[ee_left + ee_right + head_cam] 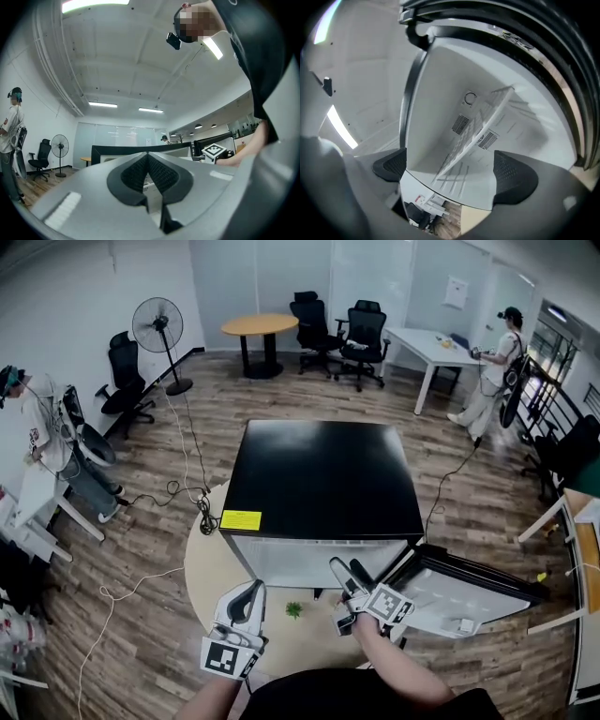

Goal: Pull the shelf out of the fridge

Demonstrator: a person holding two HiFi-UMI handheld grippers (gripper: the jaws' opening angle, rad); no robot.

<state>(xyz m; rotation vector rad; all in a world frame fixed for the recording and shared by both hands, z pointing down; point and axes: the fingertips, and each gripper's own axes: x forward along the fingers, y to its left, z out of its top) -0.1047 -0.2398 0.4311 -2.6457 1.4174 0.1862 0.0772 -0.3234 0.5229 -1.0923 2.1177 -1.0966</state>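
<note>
One right tool gaping toward shelf, left tool pressed together

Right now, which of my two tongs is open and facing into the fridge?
The right tongs: jaws wide apart, looking into the fridge at its shelf. The left tongs are shut with nothing between them.

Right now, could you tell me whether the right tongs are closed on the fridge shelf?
No, the right tongs stand wide apart, with the shelf ahead of them inside the fridge.
</note>
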